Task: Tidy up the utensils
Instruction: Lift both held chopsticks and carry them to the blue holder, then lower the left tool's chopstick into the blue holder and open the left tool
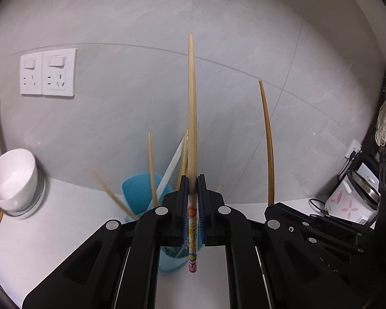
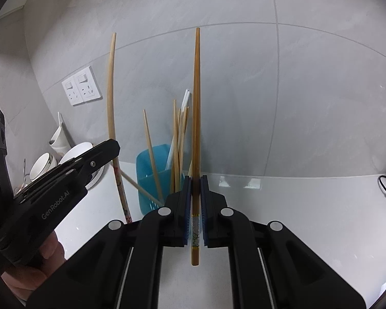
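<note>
Several sticks already stand in the blue plastic holder [image 2: 151, 177], while the left gripper [image 1: 193, 180] clamps a pale flower-handled bamboo chopstick [image 1: 192, 108] and the right gripper [image 2: 195, 180] clamps a darker wooden chopstick [image 2: 196, 103], both yet to go in

We hold the left gripper [image 1: 192, 180] and right gripper [image 2: 195, 180] side by side, tilted downward. Both sets of jaws are clamped tight.

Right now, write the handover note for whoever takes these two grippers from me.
Left gripper: shut on a pale bamboo chopstick with a flower-printed end, tip pointing up.
Right gripper: shut on a darker brown chopstick with a patterned band, also tip up.
Blue holder stands on the white counter at the tiled wall, already holding several wooden chopsticks and a white one.
Done: those in the holder.
Left: probably drop both held chopsticks into the holder; both are above the counter, not yet in it.
</note>
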A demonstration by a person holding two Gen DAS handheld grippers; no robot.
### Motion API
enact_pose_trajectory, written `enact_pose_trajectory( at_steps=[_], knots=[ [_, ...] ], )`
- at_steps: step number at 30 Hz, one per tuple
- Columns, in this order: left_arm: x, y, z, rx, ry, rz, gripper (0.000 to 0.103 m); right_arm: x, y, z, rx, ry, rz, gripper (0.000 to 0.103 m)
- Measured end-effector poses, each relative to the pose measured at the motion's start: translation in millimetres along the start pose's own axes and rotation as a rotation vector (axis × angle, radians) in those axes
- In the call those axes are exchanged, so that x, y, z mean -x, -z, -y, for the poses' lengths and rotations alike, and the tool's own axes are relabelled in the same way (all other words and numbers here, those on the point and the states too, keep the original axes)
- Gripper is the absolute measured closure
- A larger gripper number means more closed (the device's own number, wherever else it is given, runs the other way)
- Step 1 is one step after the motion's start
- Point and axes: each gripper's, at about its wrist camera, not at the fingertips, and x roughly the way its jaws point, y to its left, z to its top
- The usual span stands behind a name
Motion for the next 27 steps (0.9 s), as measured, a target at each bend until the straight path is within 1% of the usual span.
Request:
enact_pose_trajectory(
  at_steps=[4,7,10,15,18,27],
  knots=[
    [-12,0,-1,-0.027,0.017,0.029,0.096,-6,-4,4,-0.015,0.01,0.015,0.097],
    [-26,4,-3,-0.038,0.026,0.029,0.096,-13,-6,7,-0.025,0.01,0.017,0.097],
    [-41,11,-6,-0.056,0.018,0.034,0.096,-21,-6,10,-0.035,-0.006,0.008,0.097],
    [-61,24,-10,-0.055,0.016,0.011,0.097,-33,-4,13,-0.038,0.005,-0.01,0.097],
    [-67,32,-7,-0.093,0.009,-0.001,0.096,-38,-3,14,-0.043,0.01,-0.017,0.097],
    [-81,45,-9,-0.107,0.009,-0.057,0.096,-46,-4,10,-0.036,0.01,-0.025,0.097]
  ],
)
